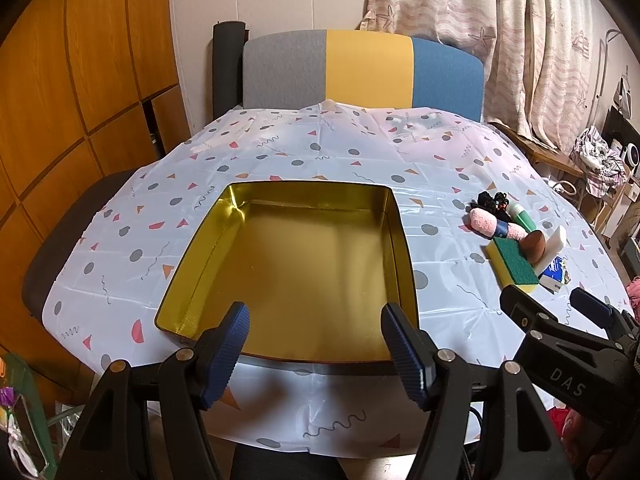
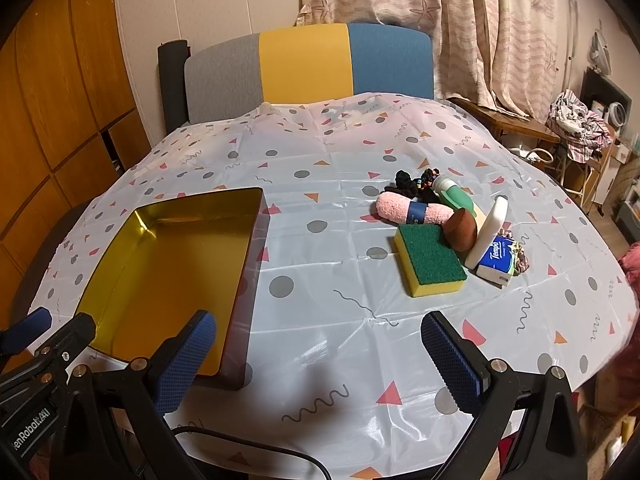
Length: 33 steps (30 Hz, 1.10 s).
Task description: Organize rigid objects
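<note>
An empty gold tin box (image 1: 288, 264) sits on the patterned tablecloth; it also shows in the right wrist view (image 2: 168, 268). My left gripper (image 1: 316, 354) is open and empty at the box's near edge. My right gripper (image 2: 320, 364) is open and empty over the cloth, right of the box. A cluster lies ahead to the right: a yellow-green sponge (image 2: 430, 260), a pink rolled towel (image 2: 412, 212), a brown egg-shaped object (image 2: 462, 228), a white block (image 2: 488, 232), a Tempo tissue pack (image 2: 498, 260), a green bottle (image 2: 454, 194) and black hair ties (image 2: 412, 182).
A grey, yellow and blue chair back (image 2: 308, 60) stands behind the table. A wooden wardrobe (image 1: 60, 92) is on the left. Curtains (image 2: 460, 20) and a cluttered side table (image 2: 508, 120) are at the right. The right gripper shows in the left wrist view (image 1: 560, 312).
</note>
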Available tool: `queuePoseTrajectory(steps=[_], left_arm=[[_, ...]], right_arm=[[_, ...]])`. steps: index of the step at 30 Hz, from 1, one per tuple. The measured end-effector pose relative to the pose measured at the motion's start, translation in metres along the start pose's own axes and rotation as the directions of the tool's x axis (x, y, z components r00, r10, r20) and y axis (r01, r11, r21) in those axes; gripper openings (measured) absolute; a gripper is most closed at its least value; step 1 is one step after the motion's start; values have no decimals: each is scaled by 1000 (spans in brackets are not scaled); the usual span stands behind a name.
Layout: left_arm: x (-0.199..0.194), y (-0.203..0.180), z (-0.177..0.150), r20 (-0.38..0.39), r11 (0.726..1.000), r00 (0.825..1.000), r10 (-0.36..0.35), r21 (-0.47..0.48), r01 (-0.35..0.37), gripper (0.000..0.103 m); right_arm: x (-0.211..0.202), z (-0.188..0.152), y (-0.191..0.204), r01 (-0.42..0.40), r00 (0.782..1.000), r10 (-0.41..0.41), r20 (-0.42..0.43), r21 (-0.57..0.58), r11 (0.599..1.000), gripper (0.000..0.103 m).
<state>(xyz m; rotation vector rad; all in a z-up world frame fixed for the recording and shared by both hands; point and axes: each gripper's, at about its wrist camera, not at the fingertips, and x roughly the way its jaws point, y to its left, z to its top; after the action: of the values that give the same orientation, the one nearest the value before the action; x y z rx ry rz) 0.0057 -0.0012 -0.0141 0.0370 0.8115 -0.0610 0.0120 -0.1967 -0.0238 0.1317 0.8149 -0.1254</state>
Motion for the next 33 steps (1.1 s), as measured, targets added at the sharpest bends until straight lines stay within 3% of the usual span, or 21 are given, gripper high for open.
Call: queuePoseTrajectory(steps=[20,33], left_arm=[[11,0,0,-42,999,998,-40,-7,40,69],[21,-17,0,-71,992,991,-116,34,118,69]], right_arm=[[9,-3,-7,0,1000,1,-24,10,1000,103],[28,-12,-28,29,997,-27,-68,31,999,103]])
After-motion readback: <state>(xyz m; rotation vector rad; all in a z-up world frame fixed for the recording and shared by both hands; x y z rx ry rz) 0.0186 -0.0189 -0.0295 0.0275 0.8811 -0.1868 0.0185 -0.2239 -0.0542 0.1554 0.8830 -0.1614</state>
